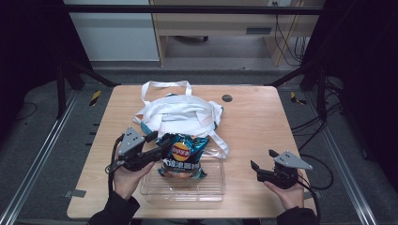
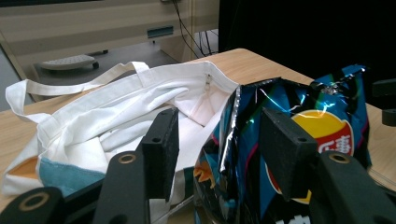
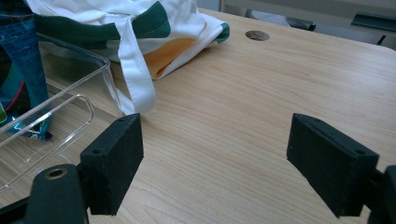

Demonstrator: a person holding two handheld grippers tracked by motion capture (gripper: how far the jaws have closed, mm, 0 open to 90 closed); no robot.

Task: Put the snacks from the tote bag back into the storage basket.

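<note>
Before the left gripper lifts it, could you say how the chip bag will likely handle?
The chip bag looks puffy and crinkled, so probably light and yielding. Its glossy foil may slip between the left gripper's jaws. Standing upright in the clear tray, it could tip.

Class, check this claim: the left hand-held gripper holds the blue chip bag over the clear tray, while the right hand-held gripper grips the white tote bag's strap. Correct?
Not quite. The right hand-held gripper grips nothing: the right gripper view shows its jaws open over bare table, apart from the white tote bag. The rest stands.

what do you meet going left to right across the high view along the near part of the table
left gripper → chip bag in the clear tray → bare table → right gripper
</note>
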